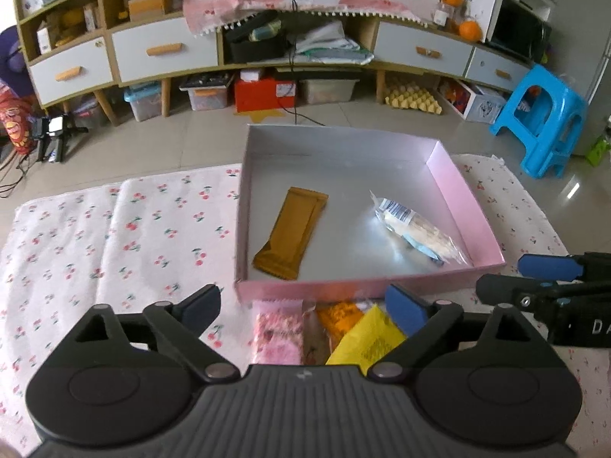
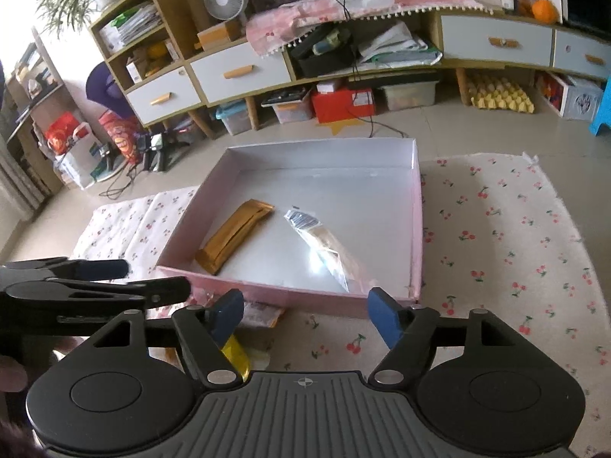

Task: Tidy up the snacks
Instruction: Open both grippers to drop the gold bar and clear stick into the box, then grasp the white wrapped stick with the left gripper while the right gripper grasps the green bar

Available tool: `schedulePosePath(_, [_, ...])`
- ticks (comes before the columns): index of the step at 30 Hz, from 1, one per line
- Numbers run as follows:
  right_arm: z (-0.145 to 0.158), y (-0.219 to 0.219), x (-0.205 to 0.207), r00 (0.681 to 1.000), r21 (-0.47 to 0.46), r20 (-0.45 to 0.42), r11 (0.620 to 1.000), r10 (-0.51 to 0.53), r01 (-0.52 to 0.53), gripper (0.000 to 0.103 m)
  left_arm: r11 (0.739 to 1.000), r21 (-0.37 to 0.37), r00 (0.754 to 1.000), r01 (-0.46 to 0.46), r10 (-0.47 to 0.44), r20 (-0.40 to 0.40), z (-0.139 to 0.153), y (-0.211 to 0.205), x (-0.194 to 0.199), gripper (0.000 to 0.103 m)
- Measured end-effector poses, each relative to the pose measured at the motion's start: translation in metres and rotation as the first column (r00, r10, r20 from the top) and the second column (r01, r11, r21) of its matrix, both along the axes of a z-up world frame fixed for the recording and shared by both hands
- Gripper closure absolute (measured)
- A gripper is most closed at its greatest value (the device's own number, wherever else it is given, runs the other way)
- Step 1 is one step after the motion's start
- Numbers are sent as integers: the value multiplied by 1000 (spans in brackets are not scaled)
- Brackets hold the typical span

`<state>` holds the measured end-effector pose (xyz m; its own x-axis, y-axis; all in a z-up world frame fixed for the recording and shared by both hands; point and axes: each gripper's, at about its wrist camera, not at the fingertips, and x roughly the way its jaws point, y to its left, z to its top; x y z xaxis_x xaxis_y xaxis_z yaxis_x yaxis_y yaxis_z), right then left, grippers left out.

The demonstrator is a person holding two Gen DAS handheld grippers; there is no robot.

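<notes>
Snacks, two already in the pink box (image 1: 366, 288): a brown bar (image 1: 290, 233) lying left of centre on the box floor, and a clear packet (image 1: 414, 229) to its right, the two apart, both flat. Box sits on the cherry-print cloth (image 1: 114, 236) over the table. More snacks lie loose on the cloth just outside the box's near wall: a pink packet (image 1: 277, 337), an orange packet (image 1: 340, 315) and a yellow packet (image 1: 362, 339), bunched together and overlapping. My left gripper (image 1: 305, 311) hangs right above that bunch, jaws spread wide, nothing between them. My right gripper (image 2: 305, 318) is beside it to the right, also spread wide and empty, over the cloth at the box's near wall. Behind, on the floor, a low cabinet (image 1: 164, 51) with white drawers and a blue stool (image 1: 542, 122).
</notes>
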<state>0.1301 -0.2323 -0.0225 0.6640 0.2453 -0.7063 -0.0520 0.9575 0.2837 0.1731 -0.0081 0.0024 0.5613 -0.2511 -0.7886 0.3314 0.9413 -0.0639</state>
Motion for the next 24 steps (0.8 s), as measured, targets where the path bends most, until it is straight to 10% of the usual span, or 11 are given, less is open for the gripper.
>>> schedulePosePath(24, [-6,12,-89,995,-114,27,989,97,-93,14,993,69,995,-93,90,45,-13,42,-96,1])
